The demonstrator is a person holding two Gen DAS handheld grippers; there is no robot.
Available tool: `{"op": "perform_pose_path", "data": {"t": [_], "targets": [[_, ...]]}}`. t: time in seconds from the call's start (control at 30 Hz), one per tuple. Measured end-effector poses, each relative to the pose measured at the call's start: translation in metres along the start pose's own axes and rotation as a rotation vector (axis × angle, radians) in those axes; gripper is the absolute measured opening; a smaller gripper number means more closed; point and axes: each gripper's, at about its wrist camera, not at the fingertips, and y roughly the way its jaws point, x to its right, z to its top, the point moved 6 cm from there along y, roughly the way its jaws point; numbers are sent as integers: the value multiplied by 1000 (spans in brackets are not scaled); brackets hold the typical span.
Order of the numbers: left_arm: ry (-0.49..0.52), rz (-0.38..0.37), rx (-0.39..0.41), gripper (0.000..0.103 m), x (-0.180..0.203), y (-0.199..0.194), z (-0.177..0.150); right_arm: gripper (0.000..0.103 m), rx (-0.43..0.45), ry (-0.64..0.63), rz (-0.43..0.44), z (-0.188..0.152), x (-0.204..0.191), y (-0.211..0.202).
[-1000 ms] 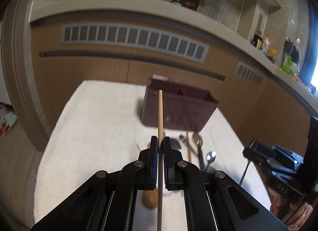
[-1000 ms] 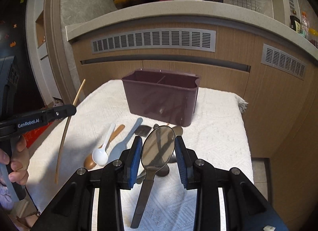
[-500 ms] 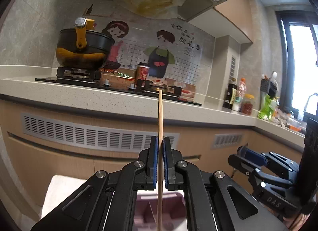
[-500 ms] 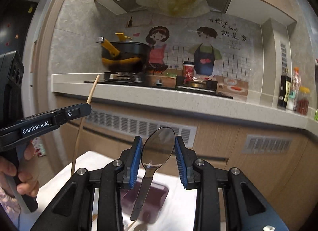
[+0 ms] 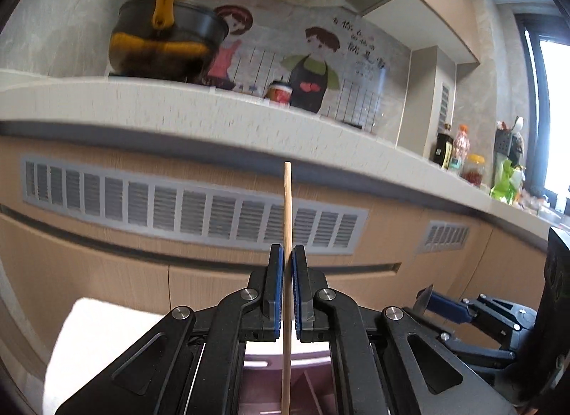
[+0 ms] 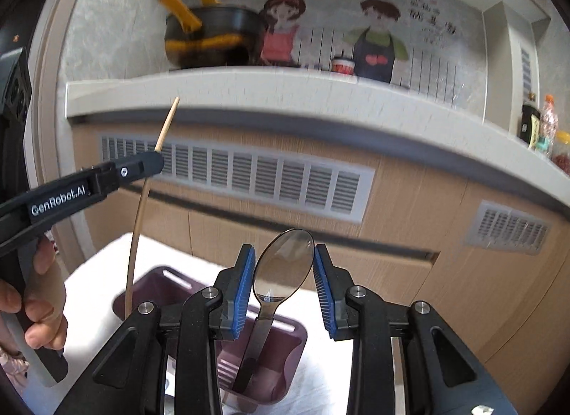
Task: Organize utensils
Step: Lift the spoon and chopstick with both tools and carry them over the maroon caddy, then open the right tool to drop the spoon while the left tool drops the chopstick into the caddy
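L gripper (image 5: 288,290) clenched on chopstick (image 5: 287,222); R gripper (image 6: 284,283) grasping spoon (image 6: 283,269), handle down in bin (image 6: 281,354) at 6 o'clock

Left gripper (image 5: 288,254) raised, fingers level, blue pads nipped tight onto a thin wooden chopstick (image 5: 287,272) running 12 to 6 o'clock. Right gripper (image 6: 284,272) raised alongside at its 3 o'clock, pads clasping a metal spoon (image 6: 281,269) by the bowl, handle hanging toward 7 o'clock.
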Motion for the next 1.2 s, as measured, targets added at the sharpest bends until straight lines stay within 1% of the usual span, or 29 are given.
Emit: {"op": "perform_pose_path", "data": {"t": [0.07, 0.13, 0.2, 0.27, 0.33, 0.4, 0.47, 0.57, 0.7, 0.8, 0.83, 0.9, 0.93, 1.0, 1.07, 1.13, 1.17, 1.2], "targets": [[-14, -5, -25, 5, -5, 5, -14, 30, -26, 6, 12, -10, -2, 7], [-26, 5, -49, 5, -9, 10, -24, 31, -61, 12, 32, -20, -5, 13], [-36, 6, -85, 5, -13, 14, -38, 33, -90, 22, 53, -28, -6, 17], [-50, 12, -119, 5, -16, 17, -49, 49, -102, 23, 60, -34, -5, 16], [-57, 16, -139, 5, -19, 21, -56, 53, -94, 17, 44, -35, -5, 11], [-57, 31, -160, 5, -20, 23, -58, 56, -87, 11, 28, -34, -4, 3], [-53, 42, -169, 4, -19, 23, -57, 63, -71, 11, 17, -35, -1, -7], [-39, 59, -174, 3, -15, 21, -53, 65, -57, 12, -6, -34, 6, -18], [-87, 72, -238, 3, -20, 20, -52, 66, -67, 48, -7, -41, 14, -30], [-155, 79, -315, 3, -29, 15, -54, 67, -92, 73, 6, -51, 19, -35], [-173, 82, -344, 5, -32, 14, -55, 67, -99, 77, 5, -55, 20, -37], [-218, 73, -429, 6, -39, 15, -58, 67, -116, 86, 4, -62, 20, -38], [-236, 69, -457, 7, -41, 15, -58, 67, -123, 90, 8, -65, 20, -39], [-250, 54, -533, 12, -40, 17, -61, 67, -130, 100, 14, -70, 20, -41], [-285, 22, -612, 21, -35, 18, -65, 67, -137, 107, 21, -75, 19, -44], [-296, 21, -686, 23, -31, 20, -71, 67, -139, 119, 30, -79, 19, -47], [-278, 39, -714, 23, -28, 21, -73, 67, -140, 128, 37, -82, 19, -49], [-239, 67, -726, 23, -25, 22, -73, 67, -140, 135, 43, -83, 19, -51]]}}
